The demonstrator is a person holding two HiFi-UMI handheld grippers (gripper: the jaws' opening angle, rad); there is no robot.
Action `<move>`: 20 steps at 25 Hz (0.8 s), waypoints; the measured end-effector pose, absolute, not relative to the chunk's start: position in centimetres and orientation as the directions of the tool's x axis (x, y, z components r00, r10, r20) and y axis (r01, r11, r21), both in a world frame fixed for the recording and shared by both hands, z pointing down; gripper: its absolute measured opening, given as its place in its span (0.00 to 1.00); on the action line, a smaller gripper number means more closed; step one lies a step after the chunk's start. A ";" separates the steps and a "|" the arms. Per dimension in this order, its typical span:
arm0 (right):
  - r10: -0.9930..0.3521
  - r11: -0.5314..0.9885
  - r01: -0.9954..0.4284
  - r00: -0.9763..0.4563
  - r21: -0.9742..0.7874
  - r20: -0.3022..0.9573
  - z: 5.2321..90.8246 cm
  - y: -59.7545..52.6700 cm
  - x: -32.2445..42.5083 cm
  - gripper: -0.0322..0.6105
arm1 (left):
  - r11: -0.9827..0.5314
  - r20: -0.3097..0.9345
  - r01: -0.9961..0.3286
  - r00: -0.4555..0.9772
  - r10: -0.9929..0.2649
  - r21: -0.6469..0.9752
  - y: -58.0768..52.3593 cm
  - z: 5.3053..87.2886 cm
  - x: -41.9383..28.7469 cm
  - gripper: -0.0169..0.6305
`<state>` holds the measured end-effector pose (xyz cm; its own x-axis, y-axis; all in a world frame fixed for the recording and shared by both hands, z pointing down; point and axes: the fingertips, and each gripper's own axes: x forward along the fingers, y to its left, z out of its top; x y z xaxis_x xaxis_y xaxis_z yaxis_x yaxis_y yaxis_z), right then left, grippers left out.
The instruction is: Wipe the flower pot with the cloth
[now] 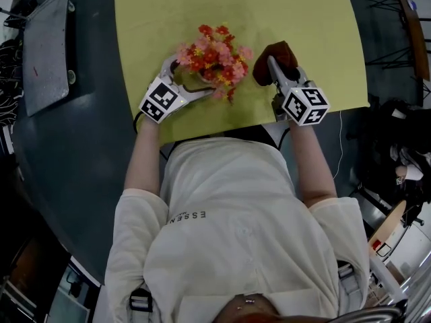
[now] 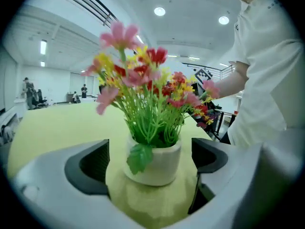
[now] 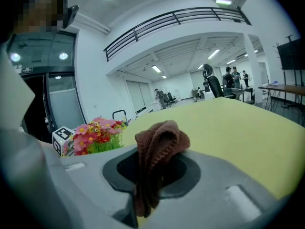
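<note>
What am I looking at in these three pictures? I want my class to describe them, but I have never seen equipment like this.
There is no robot here. A person holds a hand tool with two jaws in each hand. The top-down picture comes from a camera on the person's head. The other two come from cameras riding on each tool, looking along its jaws. On the yellow-green table stands a white flower pot holding colourful flowers. The left gripper has its jaws apart, one on each side of the pot, not gripping it. The right gripper has its jaws shut on a brown cloth, beside the flowers.
</note>
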<state>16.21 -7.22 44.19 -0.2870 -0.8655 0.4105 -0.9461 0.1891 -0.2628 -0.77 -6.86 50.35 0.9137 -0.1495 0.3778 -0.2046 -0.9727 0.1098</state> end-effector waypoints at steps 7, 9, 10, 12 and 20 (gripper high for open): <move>-0.876 0.142 -0.971 -0.214 -0.194 0.431 43.5 -4.4 13.1 0.15 | -0.892 0.275 -0.441 0.874 -0.401 0.101 -8.0 45.6 -7.5 0.40; -0.875 0.121 -0.977 -0.188 -0.175 0.445 43.6 -3.1 11.9 0.15 | -0.873 0.228 -0.483 0.859 -0.458 0.063 -7.6 43.8 -9.0 0.22; -0.874 0.115 -0.981 -0.176 -0.159 0.453 43.7 -2.4 11.3 0.15 | -0.868 0.212 -0.493 0.855 -0.474 0.048 -7.2 43.0 -9.5 0.17; -0.875 0.104 -0.988 -0.147 -0.117 0.462 43.9 -1.0 10.2 0.15 | -0.859 0.182 -0.511 0.849 -0.497 0.037 -6.4 41.6 -10.2 0.09; -0.901 0.097 -0.986 -0.143 -0.132 0.409 42.6 2.8 8.9 0.15 | -0.794 0.161 -0.596 0.801 -0.577 0.119 -3.1 38.4 -11.0 0.05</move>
